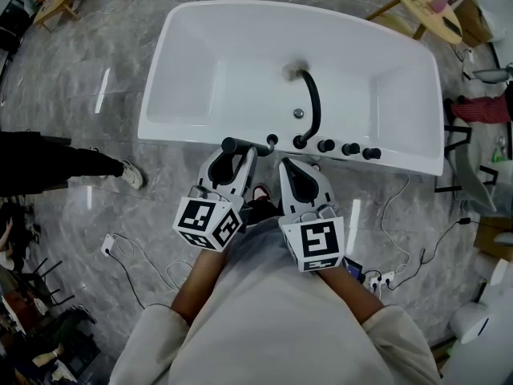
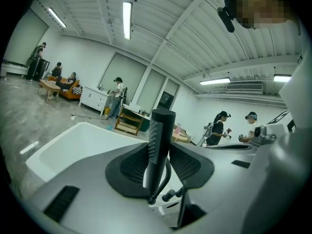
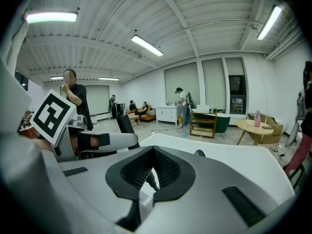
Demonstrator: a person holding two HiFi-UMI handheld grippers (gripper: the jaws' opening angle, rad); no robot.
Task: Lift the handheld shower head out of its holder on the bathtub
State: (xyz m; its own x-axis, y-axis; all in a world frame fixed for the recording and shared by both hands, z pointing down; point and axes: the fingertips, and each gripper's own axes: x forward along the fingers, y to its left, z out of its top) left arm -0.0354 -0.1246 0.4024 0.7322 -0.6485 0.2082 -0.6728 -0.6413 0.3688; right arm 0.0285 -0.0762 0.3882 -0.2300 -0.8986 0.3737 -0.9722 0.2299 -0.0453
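Head view, left to right: a bystander's leg and shoe (image 1: 131, 175) at the left edge, a white cable (image 1: 136, 267) on the grey marble floor (image 1: 96, 79) below it. The white bathtub (image 1: 178, 135) fills top centre. Left gripper (image 1: 240, 154) is at the near rim, left of centre, jaws pinching the black shower head (image 1: 238, 145). In the head view the wand lies across the rim, its right end just beside a small black fitting (image 1: 272, 140). Can't tell whether it's seated in the holder or clear of it. In the left gripper view the shower head (image 2: 158, 145) stands upright between the ribbed pads (image 2: 130, 167), both touching it, with the hose (image 2: 166, 179) curving off its lower end. The black faucet (image 1: 313, 103) arcs over the tub interior right of centre, and a row of black knobs (image 1: 349, 148) runs along the rim to its right. Right gripper (image 1: 295, 167) is just beside the left one, short of the rim, its jaws together at the tips with nothing gripped; the right gripper view shows the pads (image 3: 168, 169) meeting. A round wooden table (image 1: 423, 2) sits at upper right.
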